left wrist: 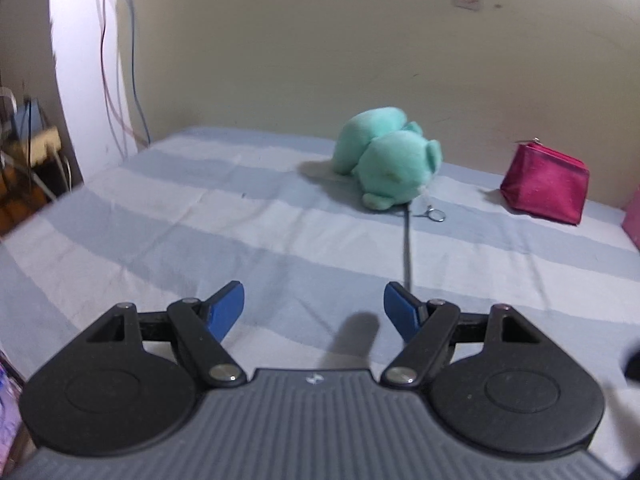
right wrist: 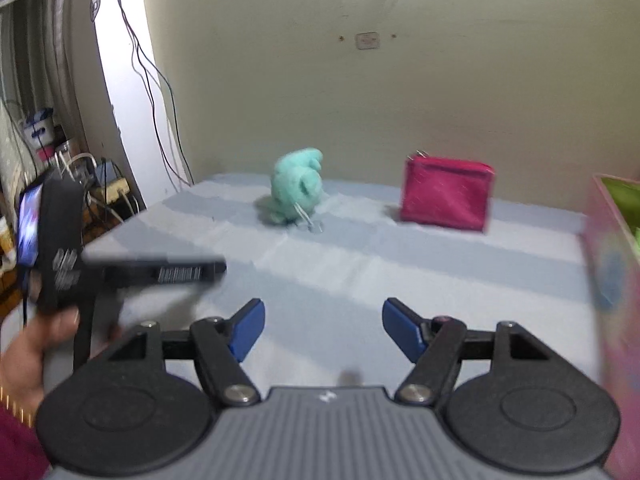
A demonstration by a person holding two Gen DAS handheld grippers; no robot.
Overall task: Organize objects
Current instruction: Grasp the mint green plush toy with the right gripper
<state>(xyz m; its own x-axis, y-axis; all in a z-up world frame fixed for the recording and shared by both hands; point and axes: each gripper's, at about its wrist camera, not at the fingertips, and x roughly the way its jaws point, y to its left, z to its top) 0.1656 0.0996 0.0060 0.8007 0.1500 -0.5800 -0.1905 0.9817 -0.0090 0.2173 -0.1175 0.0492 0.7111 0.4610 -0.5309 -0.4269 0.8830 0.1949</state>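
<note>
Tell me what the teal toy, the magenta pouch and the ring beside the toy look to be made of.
Teal toy: soft plush fabric, matte and fuzzy, with rounded stuffed shapes.
Magenta pouch: seemingly woven cloth with a faint sheen; its sides sag slightly, and a small metal-looking pull sits at the top corner.
Ring: probably metal, thin, silvery and glinting, likely a keyring joined to the toy.

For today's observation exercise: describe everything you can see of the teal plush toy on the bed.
The teal plush toy is a small, soft, fuzzy animal figure with rounded body, head and stubby ears. It lies slumped on the striped blue-and-white sheet near the wall, left of the magenta pouch and apart from it. A metal key ring trails from it onto the sheet. Neither gripper touches it.
</note>
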